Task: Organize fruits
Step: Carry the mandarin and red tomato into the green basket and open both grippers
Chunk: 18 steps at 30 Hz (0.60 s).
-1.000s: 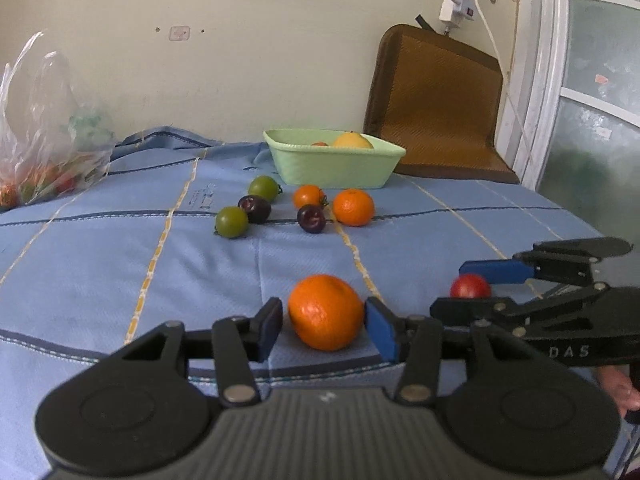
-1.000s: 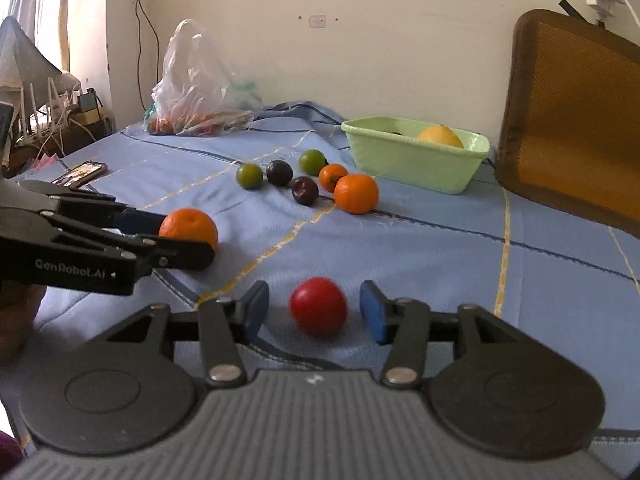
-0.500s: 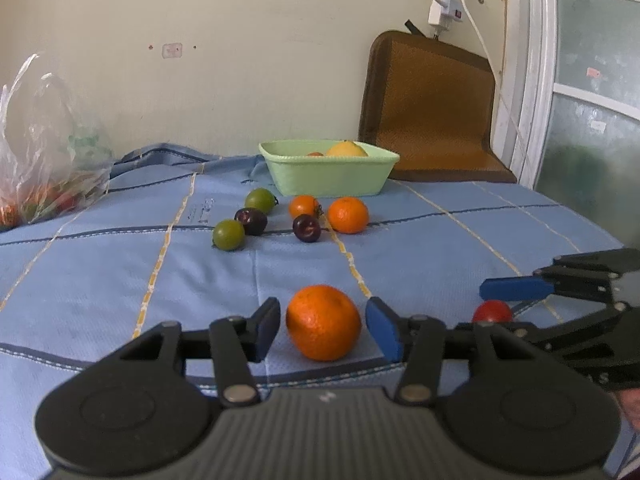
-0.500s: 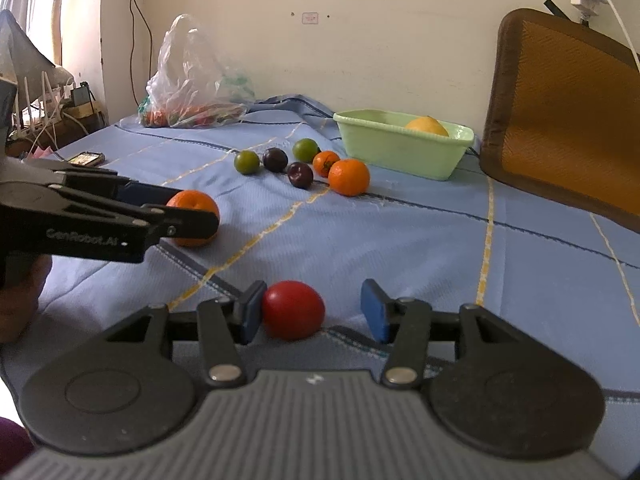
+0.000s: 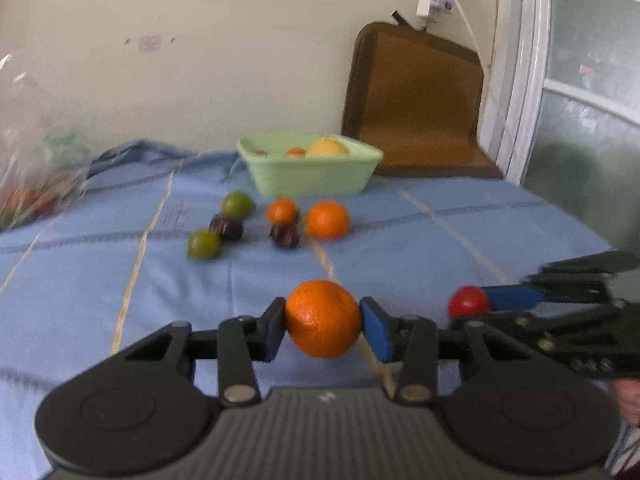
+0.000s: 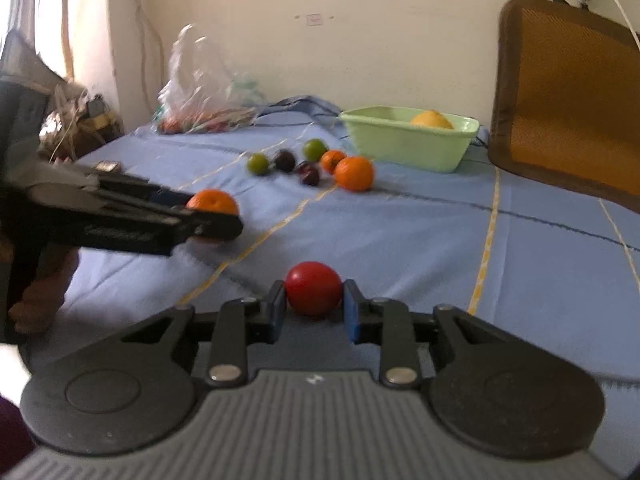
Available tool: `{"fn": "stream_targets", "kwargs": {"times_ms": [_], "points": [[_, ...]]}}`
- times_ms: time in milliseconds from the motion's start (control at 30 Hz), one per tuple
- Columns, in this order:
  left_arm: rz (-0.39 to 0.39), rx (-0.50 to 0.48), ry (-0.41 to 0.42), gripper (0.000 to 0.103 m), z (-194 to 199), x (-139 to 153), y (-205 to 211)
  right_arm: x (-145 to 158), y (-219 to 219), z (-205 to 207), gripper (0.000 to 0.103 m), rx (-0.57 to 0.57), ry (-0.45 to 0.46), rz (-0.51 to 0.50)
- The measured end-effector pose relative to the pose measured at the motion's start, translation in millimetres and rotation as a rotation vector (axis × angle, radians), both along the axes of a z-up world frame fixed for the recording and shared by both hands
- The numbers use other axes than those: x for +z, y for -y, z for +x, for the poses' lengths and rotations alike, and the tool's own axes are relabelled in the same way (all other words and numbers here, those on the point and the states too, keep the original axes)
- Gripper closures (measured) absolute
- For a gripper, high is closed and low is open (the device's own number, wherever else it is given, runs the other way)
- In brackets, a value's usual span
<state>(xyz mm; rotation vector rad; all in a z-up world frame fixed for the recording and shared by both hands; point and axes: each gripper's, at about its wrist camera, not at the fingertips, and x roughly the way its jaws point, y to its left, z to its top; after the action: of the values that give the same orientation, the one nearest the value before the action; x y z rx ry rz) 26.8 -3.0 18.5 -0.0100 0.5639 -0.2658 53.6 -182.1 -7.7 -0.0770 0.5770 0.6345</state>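
Note:
A large orange [image 5: 323, 318] sits between the blue pads of my left gripper [image 5: 323, 330], whose jaws are closing and touch it on both sides. A small red fruit [image 6: 314, 288] is between the pads of my right gripper [image 6: 314, 308], whose jaws are also closing and press on it. Both fruits are at the near part of the blue cloth. In the right wrist view the left gripper [image 6: 216, 220] shows at the left with the orange [image 6: 212, 202]. A light green basket [image 5: 312, 178] stands at the back with a yellow fruit [image 5: 326, 147] in it.
Several loose fruits lie in front of the basket: green ones [image 5: 204, 245], dark plums [image 5: 285, 235] and oranges [image 5: 327, 219]. A clear plastic bag [image 6: 200, 92] of produce lies at the back left. A brown chair back [image 6: 568, 96] leans at the right. A hand [image 6: 40, 296] shows at the left.
Both grippers' jaws have come together, the left onto the orange and the right onto the red fruit. The red fruit has shifted back to the middle between the right pads.

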Motion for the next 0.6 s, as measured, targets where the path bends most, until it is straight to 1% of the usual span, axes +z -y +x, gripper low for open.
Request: {"fn": "stream_targets", "kwargs": {"times_ms": [100, 167, 267, 333, 367, 433, 500, 600], "points": [[-0.036, -0.030, 0.008, 0.063, 34.8, 24.6, -1.8, 14.8, 3.6, 36.0, 0.070, -0.012, -0.003, 0.057], [-0.047, -0.050, 0.024, 0.063, 65.0, 40.4, -0.6, 27.0, 4.0, 64.1, 0.070, -0.030, 0.028, 0.086], [-0.052, -0.043, 0.038, 0.062, 115.3, 53.0, 1.5, 41.7, 0.5, 106.0, 0.070, -0.074, 0.082, 0.127], [-0.095, -0.055, 0.004, 0.062, 154.8, 53.9, -0.6, 44.5, -4.1, 130.8, 0.070, -0.090, 0.103, 0.142], [-0.114, -0.059, -0.020, 0.064, 171.9, 52.6, -1.8, 44.6, -8.4, 142.5, 0.070, -0.092, 0.114, 0.139], [-0.131, -0.041, -0.069, 0.063, 208.2, 48.0, -5.7, 41.4, -17.3, 163.2, 0.070, -0.113, 0.127, 0.125], [-0.149, -0.025, -0.103, 0.063, 231.5, 42.3, -8.7, 36.8, -20.7, 180.2, 0.070, -0.103, 0.116, 0.118], [-0.165, -0.009, -0.141, 0.063, 260.3, 32.5, -14.9, 30.4, -28.2, 195.2, 0.070, -0.091, 0.117, 0.097]]}}
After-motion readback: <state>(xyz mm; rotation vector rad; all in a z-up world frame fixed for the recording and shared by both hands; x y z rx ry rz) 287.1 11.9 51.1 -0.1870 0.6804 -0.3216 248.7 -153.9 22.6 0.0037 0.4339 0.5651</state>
